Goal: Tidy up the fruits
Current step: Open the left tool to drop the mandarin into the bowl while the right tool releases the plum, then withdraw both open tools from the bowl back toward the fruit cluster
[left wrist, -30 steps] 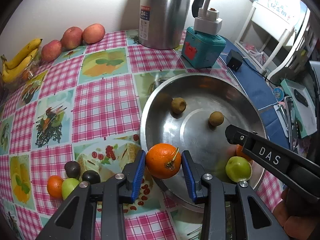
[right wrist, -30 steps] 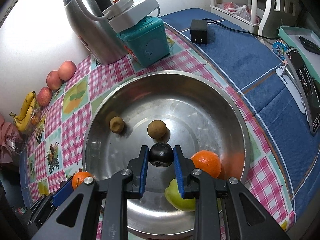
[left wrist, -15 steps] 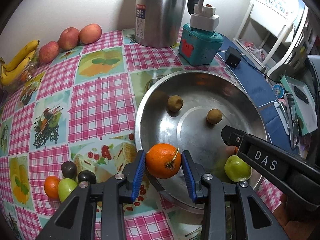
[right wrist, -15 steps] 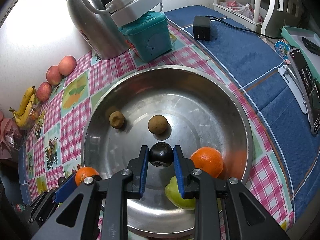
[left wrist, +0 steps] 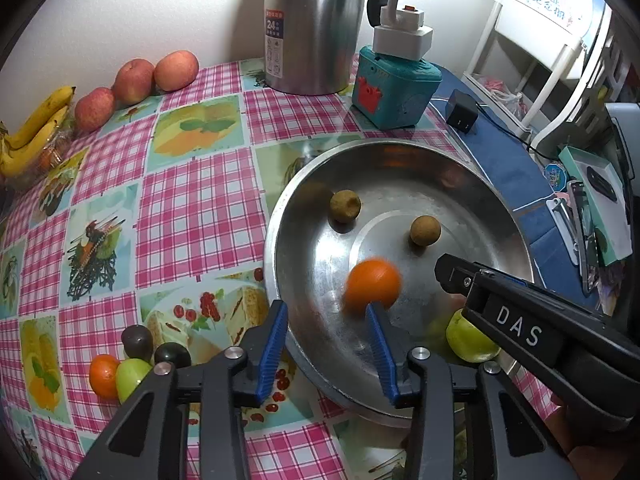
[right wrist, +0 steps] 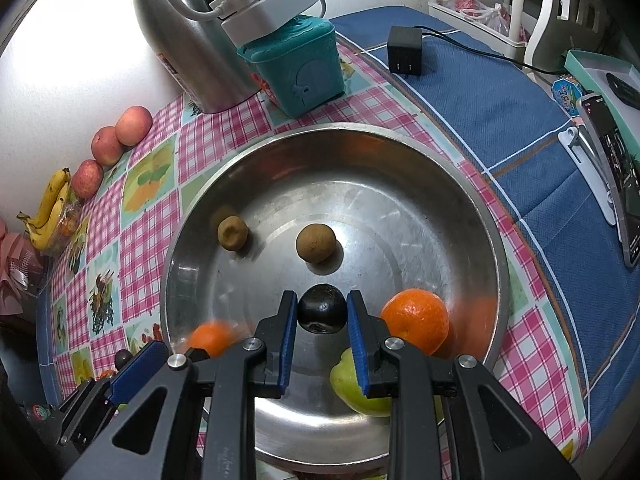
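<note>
With the left gripper (left wrist: 326,344) opening and its blurred orange (left wrist: 373,285) already loose inside the steel bowl (right wrist: 476,216), the right gripper (right wrist: 322,322), clenched on the dark fruit (right wrist: 322,309) over the bowl's near floor, should release low, clear of the second orange (right wrist: 415,321).

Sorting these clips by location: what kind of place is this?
Most likely a home kitchen or dining table: a fruit-print checked tablecloth, a steel thermos jug by the wall, and loose apples and bananas beside a steel basin.
</note>
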`<state>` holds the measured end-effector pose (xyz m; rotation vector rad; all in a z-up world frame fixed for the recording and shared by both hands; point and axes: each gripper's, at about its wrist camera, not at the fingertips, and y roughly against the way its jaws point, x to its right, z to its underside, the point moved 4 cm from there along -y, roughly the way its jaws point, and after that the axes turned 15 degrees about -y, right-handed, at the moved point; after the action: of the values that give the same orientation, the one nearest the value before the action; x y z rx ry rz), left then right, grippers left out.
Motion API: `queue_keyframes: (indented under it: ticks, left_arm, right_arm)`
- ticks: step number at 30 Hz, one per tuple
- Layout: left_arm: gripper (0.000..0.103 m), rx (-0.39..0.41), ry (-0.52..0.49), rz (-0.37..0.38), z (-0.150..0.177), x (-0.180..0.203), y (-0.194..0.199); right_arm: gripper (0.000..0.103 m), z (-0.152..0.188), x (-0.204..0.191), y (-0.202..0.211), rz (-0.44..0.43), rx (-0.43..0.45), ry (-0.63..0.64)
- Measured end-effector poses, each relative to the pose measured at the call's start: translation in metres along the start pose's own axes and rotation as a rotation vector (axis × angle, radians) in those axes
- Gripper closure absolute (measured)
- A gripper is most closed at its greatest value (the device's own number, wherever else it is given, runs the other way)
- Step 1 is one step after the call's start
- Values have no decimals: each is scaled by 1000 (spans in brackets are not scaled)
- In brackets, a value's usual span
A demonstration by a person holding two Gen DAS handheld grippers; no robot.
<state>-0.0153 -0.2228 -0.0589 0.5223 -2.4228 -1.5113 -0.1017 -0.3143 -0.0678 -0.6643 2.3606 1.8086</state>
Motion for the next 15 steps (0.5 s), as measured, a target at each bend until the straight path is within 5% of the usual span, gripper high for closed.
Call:
queue_keyframes:
  ticks: [6, 10, 15]
  left_arm:
    - [48, -4, 3, 1, 0, -1, 0]
    - [47, -14, 25, -1, 1, -6, 1]
    - [44, -36, 74, -10, 4, -18, 6]
  right_arm:
    - [76, -1, -1, 2, 5, 3, 8]
    - [63, -2, -1, 4, 2, 10, 10]
    - [59, -3, 0, 5, 8, 10, 12]
